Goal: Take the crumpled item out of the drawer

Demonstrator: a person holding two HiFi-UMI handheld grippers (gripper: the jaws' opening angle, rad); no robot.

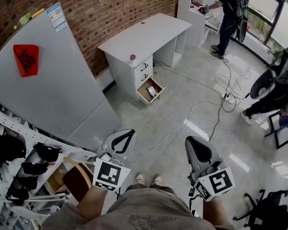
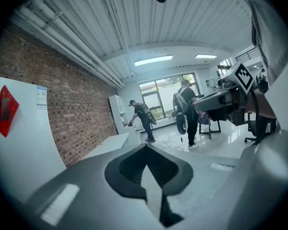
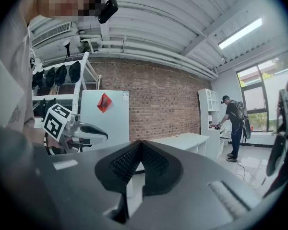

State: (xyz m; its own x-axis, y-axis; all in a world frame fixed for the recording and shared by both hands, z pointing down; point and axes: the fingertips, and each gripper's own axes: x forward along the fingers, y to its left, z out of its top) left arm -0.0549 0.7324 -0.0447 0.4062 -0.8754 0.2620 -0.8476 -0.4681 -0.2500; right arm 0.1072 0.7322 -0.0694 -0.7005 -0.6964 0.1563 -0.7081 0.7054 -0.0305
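Far ahead in the head view, a white desk point(image 1: 149, 32) stands against the brick wall. Its bottom drawer point(image 1: 145, 93) is pulled open over the floor, and a pale crumpled item point(image 1: 152, 91) lies inside. My left gripper point(image 1: 131, 133) and right gripper point(image 1: 188, 140) are held at waist height, well short of the desk. Both are shut with nothing between the jaws. In the left gripper view the jaws point(image 2: 145, 147) meet at a point, and the desk point(image 2: 110, 145) shows beyond them. In the right gripper view the gripper point(image 3: 140, 143) is shut too, in front of the desk point(image 3: 182, 140).
A grey panel point(image 1: 53, 85) with a red paper stands on the left, with a rack of dark gear point(image 1: 19, 162) below it. Cables point(image 1: 201, 104) run across the floor to a power strip point(image 1: 226, 97). A person point(image 1: 228, 13) stands at the far shelf, another point(image 1: 273, 90) at the right.
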